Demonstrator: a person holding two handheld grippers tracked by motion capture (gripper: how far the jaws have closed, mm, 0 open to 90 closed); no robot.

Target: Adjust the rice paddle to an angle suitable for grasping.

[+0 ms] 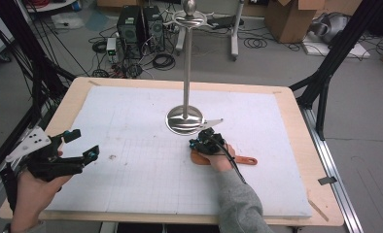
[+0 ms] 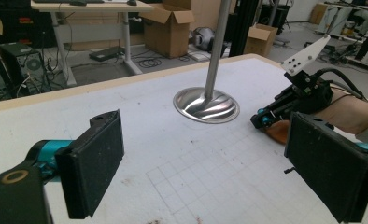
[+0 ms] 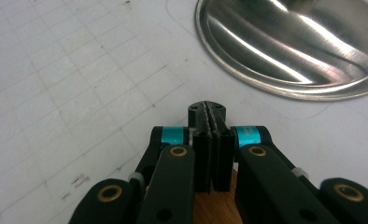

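Right gripper (image 1: pixel 205 141), frame centre, jaws pressed together over an orange spatula (image 1: pixel 238 159), beside the steel stand base (image 1: pixel 184 120). Left gripper (image 1: pixel 78 143), lower left, jaws wide, holding nothing.

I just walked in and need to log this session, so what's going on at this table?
A person works a gripper in each hand over a white gridded mat. The right gripper is shut, resting over an orange-brown utensil that lies flat on the mat just in front of the metal stand's round base; whether it pinches the utensil isn't clear. The left gripper hovers open near the mat's left edge, holding nothing.
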